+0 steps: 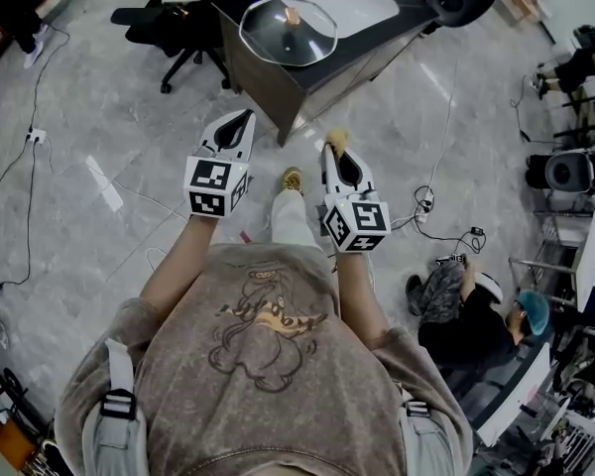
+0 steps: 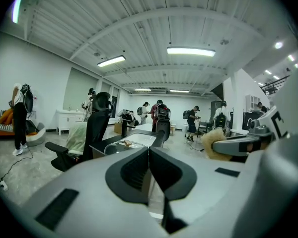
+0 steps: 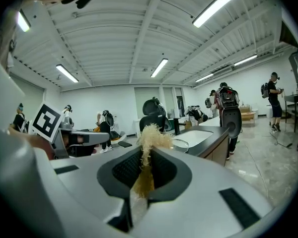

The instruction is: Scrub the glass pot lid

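In the head view, the glass pot lid (image 1: 288, 30) lies knob-up at the near left corner of the dark surface (image 1: 402, 18), well apart from the left gripper (image 1: 240, 119) and right gripper (image 1: 337, 159). It looks stiff, slick and breakable, best steadied by its knob or rim. In the left gripper view the jaws are pressed together, empty. In the right gripper view the jaws pinch a soft tan fibre scrubber (image 3: 150, 138), and no writing is legible.

No text can be read; the lettering on the person's shirt (image 1: 278, 395) is too unclear.
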### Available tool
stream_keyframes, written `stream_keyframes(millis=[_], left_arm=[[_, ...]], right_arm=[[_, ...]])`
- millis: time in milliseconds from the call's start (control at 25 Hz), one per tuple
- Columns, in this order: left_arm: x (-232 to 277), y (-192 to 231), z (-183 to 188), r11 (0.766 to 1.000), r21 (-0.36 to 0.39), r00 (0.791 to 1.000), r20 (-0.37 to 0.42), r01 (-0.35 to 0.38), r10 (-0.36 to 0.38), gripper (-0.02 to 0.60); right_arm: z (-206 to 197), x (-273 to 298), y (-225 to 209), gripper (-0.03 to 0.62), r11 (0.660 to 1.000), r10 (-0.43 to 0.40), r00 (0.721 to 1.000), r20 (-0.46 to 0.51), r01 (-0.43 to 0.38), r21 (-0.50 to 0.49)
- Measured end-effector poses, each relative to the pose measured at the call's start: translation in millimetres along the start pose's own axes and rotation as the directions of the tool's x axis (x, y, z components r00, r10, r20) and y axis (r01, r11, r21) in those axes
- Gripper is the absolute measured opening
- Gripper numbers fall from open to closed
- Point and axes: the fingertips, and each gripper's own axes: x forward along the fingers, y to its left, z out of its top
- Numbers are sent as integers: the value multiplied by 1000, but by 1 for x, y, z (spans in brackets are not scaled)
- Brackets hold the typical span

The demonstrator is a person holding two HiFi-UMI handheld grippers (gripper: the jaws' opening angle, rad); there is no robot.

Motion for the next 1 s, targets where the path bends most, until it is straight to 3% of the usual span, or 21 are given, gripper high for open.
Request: stream_keyframes(millis=[640,800,1000], left_arm=[[123,49,36,996,-53,997,-33,-73,72,17],[160,59,50,992,-35,992,-46,-117,116,17],[194,66,63,986,-83,990,-10,-144,143,17]], right_arm=[[49,116,-78,40,996,84,996,-18,-84,-9],[63,146,-108,40,994,110,994,-23,-110,-12],[69,177,-138,40,989,150,988,-33,-150,-8]])
